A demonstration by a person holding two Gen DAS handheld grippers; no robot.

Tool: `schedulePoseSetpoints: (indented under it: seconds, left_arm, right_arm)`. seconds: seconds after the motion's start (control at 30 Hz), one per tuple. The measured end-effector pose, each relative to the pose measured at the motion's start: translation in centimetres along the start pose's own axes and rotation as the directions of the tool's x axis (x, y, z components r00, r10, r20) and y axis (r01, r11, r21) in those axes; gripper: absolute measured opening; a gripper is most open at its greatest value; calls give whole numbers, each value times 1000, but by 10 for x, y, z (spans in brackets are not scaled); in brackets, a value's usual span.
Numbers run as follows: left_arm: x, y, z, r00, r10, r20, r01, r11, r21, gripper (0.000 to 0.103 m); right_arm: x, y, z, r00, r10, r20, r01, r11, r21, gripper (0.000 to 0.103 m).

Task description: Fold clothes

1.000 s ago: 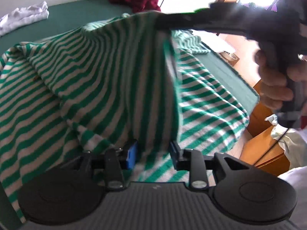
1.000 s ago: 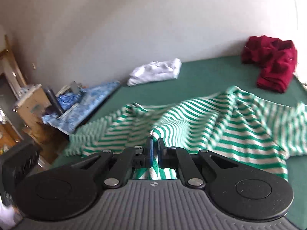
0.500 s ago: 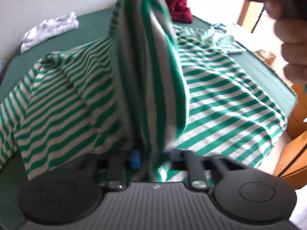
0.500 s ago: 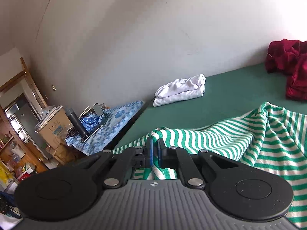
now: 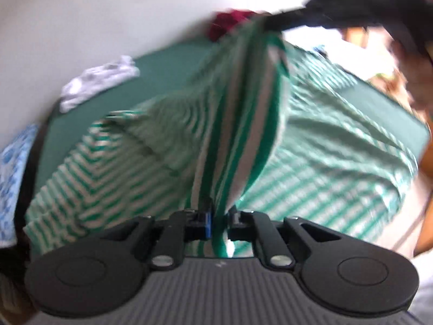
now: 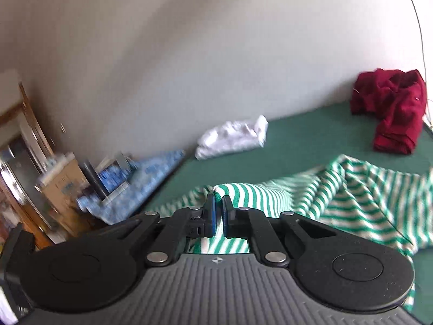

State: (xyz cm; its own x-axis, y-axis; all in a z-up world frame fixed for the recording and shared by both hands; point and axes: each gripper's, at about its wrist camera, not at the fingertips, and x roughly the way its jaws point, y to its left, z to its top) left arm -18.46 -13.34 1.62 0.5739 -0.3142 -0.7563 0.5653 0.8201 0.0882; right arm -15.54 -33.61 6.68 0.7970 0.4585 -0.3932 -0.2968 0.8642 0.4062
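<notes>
Both tongs have a bite on the same green-and-white striped shirt (image 5: pixel 254 124). The left tongs (image 5: pixel 218 220) are nearly closed with a gathered strip of the fabric running up between the pads, and the right tongs (image 6: pixel 218 214) are pinched tight on a rolled edge of the cloth. Only the left wrist view shows the lift: a band of shirt is stretched up from the left tongs to the right tongs (image 5: pixel 273 23) at the top, with a blurry hand (image 5: pixel 416 81) on that tool, while the rest of the shirt drapes over the green surface (image 5: pixel 167 62). That view is pretty motion-smeared, though. The right wrist view is sharper on the background: a folded white garment (image 6: pixel 232 136) near the wall, a crumpled dark red garment (image 6: pixel 392 113) at the far right, and off the left edge a blue patterned cloth (image 6: pixel 151 176) with a cardboard box (image 6: pixel 62 181) beside it. The white and red pieces show in the left view too, just blurrier.
</notes>
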Motion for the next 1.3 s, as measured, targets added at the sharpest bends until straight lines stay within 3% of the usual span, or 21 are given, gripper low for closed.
schedulePoseSetpoints:
  seconds: [0.07, 0.13, 0.23, 0.27, 0.3, 0.33, 0.4, 0.5, 0.6, 0.7, 0.83, 0.9, 1.0, 1.13, 1.2, 1.27, 1.3]
  left_arm:
    - [14, -21, -6, 998, -48, -43, 50, 998, 46, 8]
    - [23, -36, -14, 996, -57, -67, 64, 992, 110, 19]
    - [20, -43, -18, 997, -58, -59, 68, 981, 182, 20]
    - [18, -39, -17, 994, -79, -72, 91, 979, 184, 26]
    - [16, -35, -17, 992, -103, -79, 116, 977, 180, 42]
    - [13, -31, -17, 988, -127, -85, 141, 974, 176, 52]
    - [3, -24, -18, 983, -165, -79, 177, 966, 189, 53]
    - [0, -16, -11, 982, -179, -58, 186, 970, 159, 54]
    - [-3, -8, -4, 981, -193, -37, 196, 972, 128, 54]
    - [-6, 0, 3, 979, -205, -15, 206, 974, 98, 53]
    - [1, -1, 10, 970, -244, 4, 243, 968, 66, 53]
    - [13, -7, 8, 965, -262, -22, 263, 963, 61, 53]
    - [24, -12, 1, 961, -272, -51, 274, 960, 58, 53]
    - [32, -13, -4, 958, -278, -74, 282, 958, 52, 57]
    - [25, -5, -1, 961, -271, -65, 274, 961, 45, 57]
    - [18, 2, 2, 963, -264, -55, 266, 963, 37, 57]
    - [15, 6, 3, 964, -260, -50, 262, 965, 33, 57]
  right_arm:
    - [-1, 0, -6, 999, -33, -38, 32, 999, -24, 5]
    - [-2, 2, -13, 995, -68, -78, 63, 996, -62, 5]
    - [-4, 6, -24, 988, -87, -131, 70, 989, -133, 5]
    - [-1, 10, -28, 985, -92, -147, 67, 983, -171, 5]
    - [1, 13, -32, 982, -99, -163, 64, 976, -210, 5]
    - [5, 18, -37, 977, -116, -179, 67, 963, -260, 5]
    - [15, 30, -51, 967, -153, -205, 69, 928, -366, 5]
    - [29, 42, -74, 952, -175, -253, 29, 869, -495, 5]
    - [41, 50, -92, 929, -248, -274, 34, 796, -604, 5]
    - [37, 41, -88, 928, -252, -275, 52, 818, -573, 5]
    - [31, 30, -78, 920, -307, -243, 113, 803, -586, 5]
    - [29, 21, -75, 916, -322, -237, 138, 811, -569, 5]
    - [26, 13, -70, 934, -260, -246, 123, 878, -463, 5]
    - [32, 14, -72, 958, -119, -260, 39, 955, -293, 8]
    - [45, 12, -80, 951, -65, -302, -4, 975, -222, 11]
    - [59, 8, -91, 928, -60, -368, -10, 983, -186, 15]
    - [58, 6, -92, 930, -51, -364, -15, 984, -177, 17]
